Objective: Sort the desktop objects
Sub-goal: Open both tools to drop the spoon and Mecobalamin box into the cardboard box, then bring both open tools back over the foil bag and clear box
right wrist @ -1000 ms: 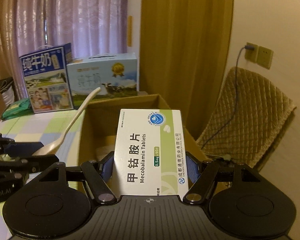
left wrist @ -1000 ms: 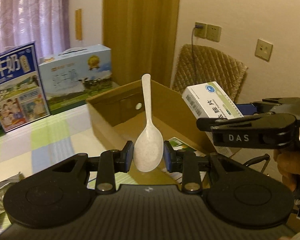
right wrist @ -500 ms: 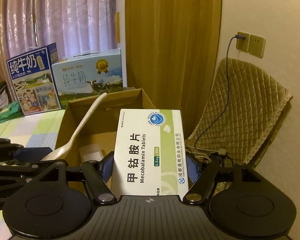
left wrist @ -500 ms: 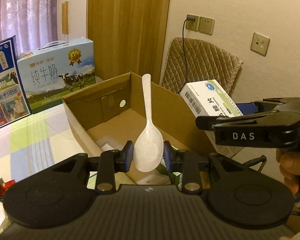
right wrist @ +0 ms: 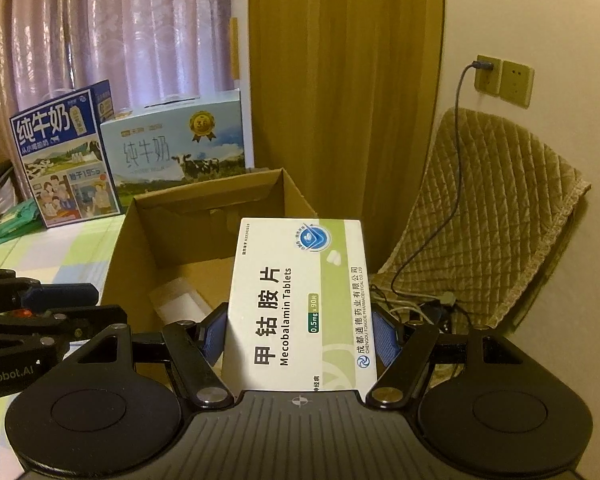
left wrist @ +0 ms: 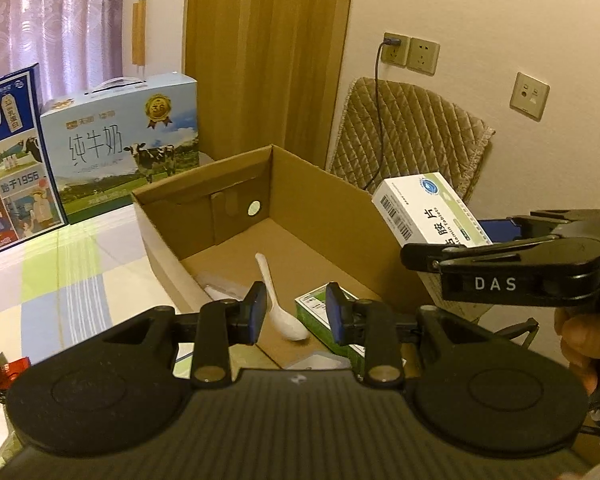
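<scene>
While the left wrist view showed the white plastic spoon (left wrist: 278, 300) lying inside the cardboard box (left wrist: 324, 216) beside a green-and-white carton (left wrist: 320, 310), the right wrist view hid it behind the Mecobalamin tablet box (right wrist: 300, 300). Left gripper (left wrist: 296, 312) hung above the box, jaws apart and empty. Right gripper (right wrist: 298, 332) was clamped on the tablet box. Two milk cartons (right wrist: 172, 148) stood behind on the checked tablecloth (left wrist: 60, 264).

Home room, curtains (right wrist: 140, 40), padded chair (right wrist: 492, 208), wall sockets (left wrist: 410, 53), milk cartons (right wrist: 176, 140) on checked tablecloth (left wrist: 60, 264)
</scene>
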The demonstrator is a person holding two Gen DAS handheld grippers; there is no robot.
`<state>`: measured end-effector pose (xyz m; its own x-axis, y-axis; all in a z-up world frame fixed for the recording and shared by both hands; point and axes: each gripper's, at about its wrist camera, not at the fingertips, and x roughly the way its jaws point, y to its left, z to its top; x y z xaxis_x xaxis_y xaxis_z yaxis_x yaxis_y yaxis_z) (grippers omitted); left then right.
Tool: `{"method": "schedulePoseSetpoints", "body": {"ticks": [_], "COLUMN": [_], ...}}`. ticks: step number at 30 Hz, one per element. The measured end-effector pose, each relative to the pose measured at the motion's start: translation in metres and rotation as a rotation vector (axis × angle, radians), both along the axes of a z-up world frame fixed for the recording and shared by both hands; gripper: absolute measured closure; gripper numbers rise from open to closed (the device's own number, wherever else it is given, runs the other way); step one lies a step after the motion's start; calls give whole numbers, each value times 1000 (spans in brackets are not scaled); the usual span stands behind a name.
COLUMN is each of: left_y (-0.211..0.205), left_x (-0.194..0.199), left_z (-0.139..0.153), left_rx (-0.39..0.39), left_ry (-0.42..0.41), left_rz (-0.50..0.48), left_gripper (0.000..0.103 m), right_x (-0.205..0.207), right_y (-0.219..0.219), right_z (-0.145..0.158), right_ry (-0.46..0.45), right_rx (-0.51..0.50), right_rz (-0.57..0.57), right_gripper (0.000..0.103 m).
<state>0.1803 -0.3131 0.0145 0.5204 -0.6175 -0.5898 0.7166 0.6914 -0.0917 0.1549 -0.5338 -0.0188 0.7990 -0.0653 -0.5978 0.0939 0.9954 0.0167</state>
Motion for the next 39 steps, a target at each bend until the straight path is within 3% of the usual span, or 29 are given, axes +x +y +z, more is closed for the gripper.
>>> {"method": "schedulePoseSetpoints", "body": {"ticks": [7,11,15,30,39], "left_y": [5,10,16,47,82], "left_x": [-3,-2,-1,-2,-1], "left_z": [2,2,3,8,14], "left_rx": [9,5,-1,-3,-8], "left_ry": [-15,-15,-19,-39,-51], "left_rz": [7,21,41,72,118], "left_gripper": [76,76,70,61,60], "right_x": [1,4,6,-9,-11], "right_y": [2,1,2,19,48], "right_z": [2,3,8,20,35], "right_ry": [0,-11,-29,-28,-46], "right_rx": [8,69,86,78,50], "right_rz": [4,18,5,15,54], "right_gripper": [35,35,32,30,29]}}
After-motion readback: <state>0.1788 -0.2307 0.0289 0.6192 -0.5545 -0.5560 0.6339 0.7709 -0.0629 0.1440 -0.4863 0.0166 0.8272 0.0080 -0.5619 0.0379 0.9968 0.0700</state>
